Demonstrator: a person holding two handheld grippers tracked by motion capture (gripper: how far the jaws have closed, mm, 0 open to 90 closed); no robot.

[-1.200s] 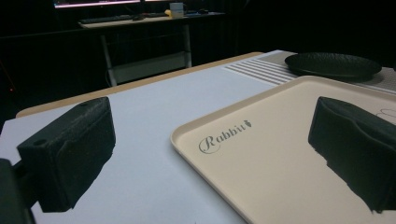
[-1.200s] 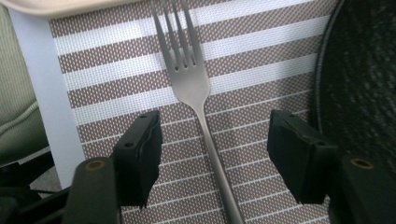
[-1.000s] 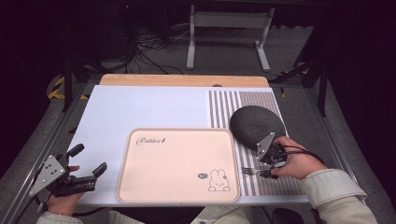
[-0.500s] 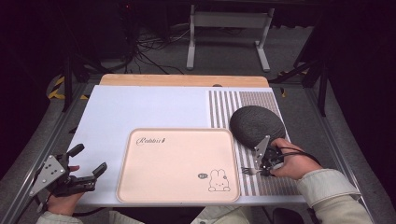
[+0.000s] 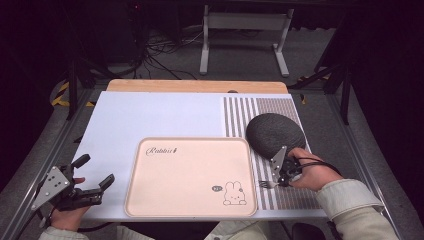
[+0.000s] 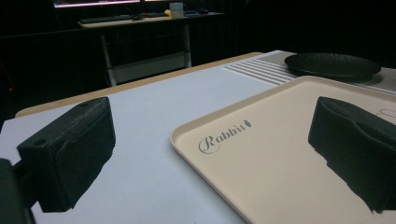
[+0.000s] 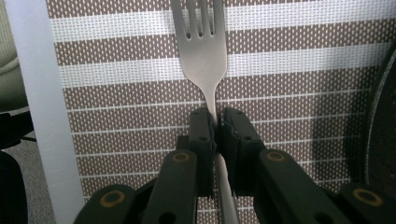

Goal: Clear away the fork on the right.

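A metal fork (image 7: 204,60) lies on the brown-and-white striped placemat (image 7: 116,93), tines pointing away from my right gripper (image 7: 215,116). The jaws have just been closing, and the pads now pinch the fork's thin handle. From above, the fork (image 5: 266,184) sits just right of the pink tray (image 5: 137,175), with my right gripper (image 5: 281,181) low over the mat, held by a hand. My left gripper (image 5: 95,171) stands open at the table's front left corner with nothing between its fingers. In its own view the left gripper (image 6: 210,140) faces the tray (image 6: 261,163).
A dark round plate (image 5: 275,131) rests on the striped placemat (image 5: 240,115), just behind the right hand. The plate (image 6: 331,65) lies beyond the tray's far corner. A white mat (image 5: 150,115) covers the table's left and middle. Table legs and cables stand behind.
The right gripper's jaws have drawn in on the fork's handle. Both hands have stayed where they were.
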